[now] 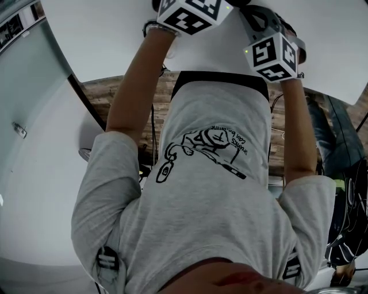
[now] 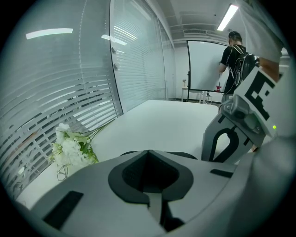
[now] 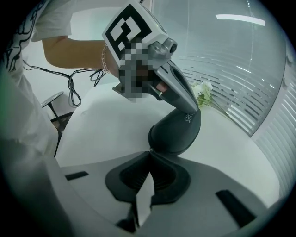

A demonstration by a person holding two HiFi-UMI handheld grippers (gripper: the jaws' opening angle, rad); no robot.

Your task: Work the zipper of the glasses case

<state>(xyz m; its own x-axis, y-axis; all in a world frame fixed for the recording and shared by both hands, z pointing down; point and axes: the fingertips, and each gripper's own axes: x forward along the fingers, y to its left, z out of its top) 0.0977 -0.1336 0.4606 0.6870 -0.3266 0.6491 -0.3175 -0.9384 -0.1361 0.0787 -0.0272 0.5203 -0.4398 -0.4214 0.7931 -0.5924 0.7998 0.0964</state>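
Note:
A dark grey glasses case (image 3: 175,132) stands tilted over the white table (image 3: 106,125). My left gripper (image 3: 189,109) comes down from above and is shut on the case's upper end. In the left gripper view, only a dark rim of the case (image 2: 182,155) shows past the closed left gripper (image 2: 148,152). My right gripper (image 3: 149,152) is shut, its tips against the case's lower seam where the small zipper pull sits. The pull itself is mostly hidden. In the head view, both marker cubes (image 1: 190,12) (image 1: 275,54) are over the table's far side, and the case is out of sight.
A bunch of white flowers (image 2: 69,146) lies on the table by the glass wall with blinds (image 2: 92,83). A stool (image 3: 53,99) stands beside the table. Another person (image 2: 236,60) stands at a whiteboard far behind. Cables hang from my left wrist (image 3: 76,88).

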